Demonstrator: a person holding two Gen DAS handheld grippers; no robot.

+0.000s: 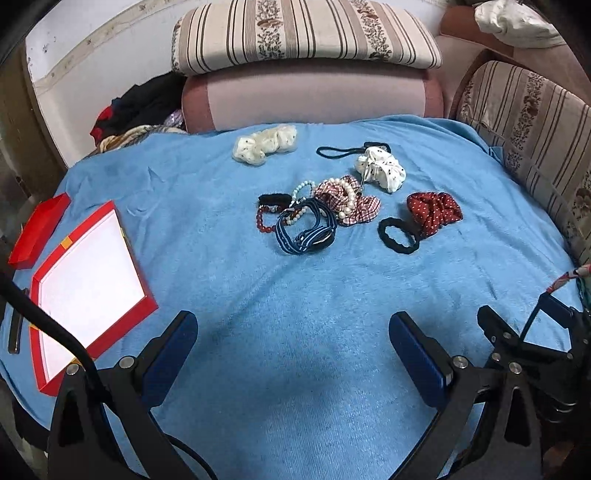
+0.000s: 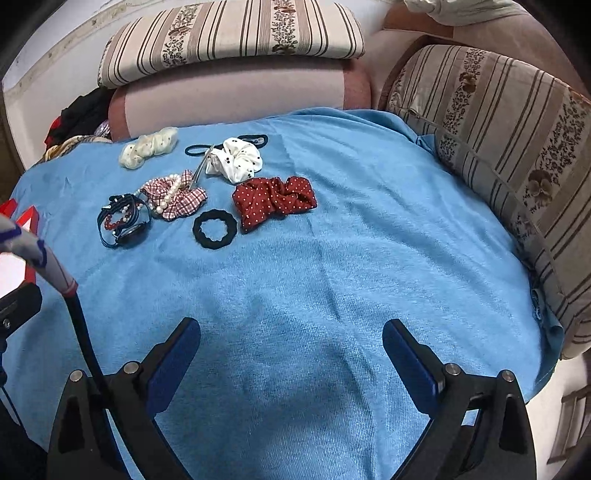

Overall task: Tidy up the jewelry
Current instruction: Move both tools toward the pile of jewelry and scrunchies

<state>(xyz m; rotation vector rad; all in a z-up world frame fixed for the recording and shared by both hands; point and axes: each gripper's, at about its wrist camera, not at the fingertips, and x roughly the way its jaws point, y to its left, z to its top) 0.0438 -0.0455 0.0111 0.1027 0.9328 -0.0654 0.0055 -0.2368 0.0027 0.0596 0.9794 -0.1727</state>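
Note:
A pile of hair ties and bracelets lies on a blue towel (image 1: 295,314): a navy striped band (image 1: 306,232), pearl bracelets on a red checked scrunchie (image 1: 349,203), a red bead bracelet (image 1: 264,221), a black scrunchie (image 1: 399,235), a red dotted scrunchie (image 1: 434,212), a white dotted scrunchie (image 1: 380,168) and a cream scrunchie (image 1: 264,144). An open red box (image 1: 88,280) with a white lining lies at the left. My left gripper (image 1: 293,347) is open and empty, well short of the pile. My right gripper (image 2: 291,354) is open and empty; the black scrunchie (image 2: 215,229) and red dotted scrunchie (image 2: 273,201) lie ahead.
The red box lid (image 1: 38,230) lies left of the box. Striped cushions (image 1: 306,35) and a pink sofa back (image 1: 314,99) stand behind the towel, another cushion (image 2: 498,147) at the right. Dark clothes (image 1: 140,107) are heaped at the back left. The right gripper shows in the left wrist view (image 1: 532,343).

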